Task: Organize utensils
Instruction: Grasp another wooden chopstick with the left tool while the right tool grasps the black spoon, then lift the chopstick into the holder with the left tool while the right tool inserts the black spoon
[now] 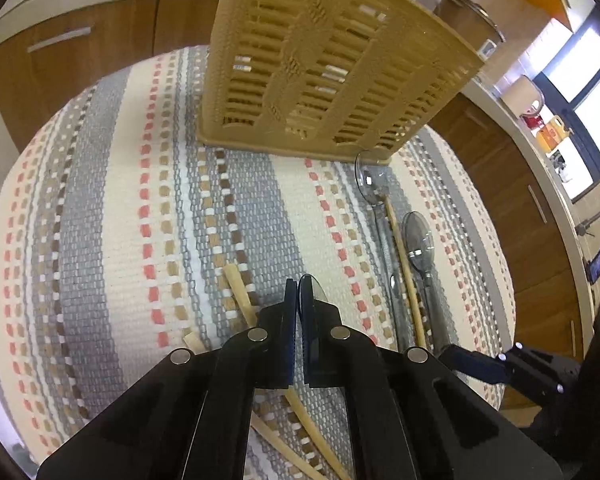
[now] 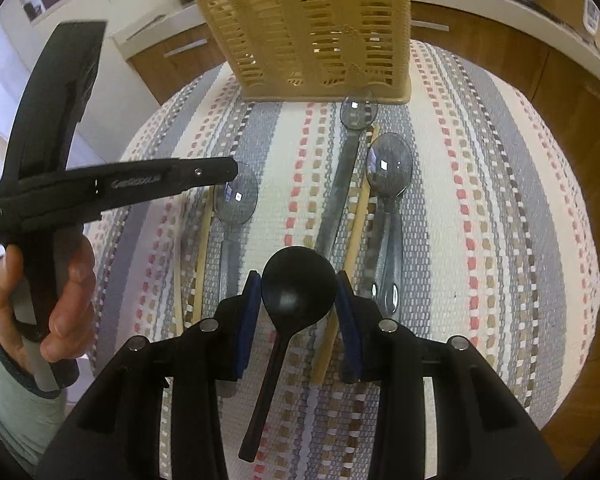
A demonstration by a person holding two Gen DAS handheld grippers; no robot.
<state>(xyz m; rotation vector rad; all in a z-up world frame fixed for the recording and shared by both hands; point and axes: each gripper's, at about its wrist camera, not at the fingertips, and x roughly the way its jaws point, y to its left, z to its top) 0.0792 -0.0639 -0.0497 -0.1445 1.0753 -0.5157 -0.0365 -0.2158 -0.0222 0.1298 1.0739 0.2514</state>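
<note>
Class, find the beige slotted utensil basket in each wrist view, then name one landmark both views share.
Left wrist view: beige basket top centre, leaning right.
Right wrist view: beige basket top centre.
Shared landmark: clear spoon, its bowl at the basket's foot, on the striped mat.

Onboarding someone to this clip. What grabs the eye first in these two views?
The black spoon, its bowl clamped between the right gripper pads, fills the middle of the right wrist view. Behind it the beige slotted basket stands at the far edge of the striped mat, with clear plastic spoons and wooden sticks lying before it. The left gripper is shut on a clear spoon.
</note>
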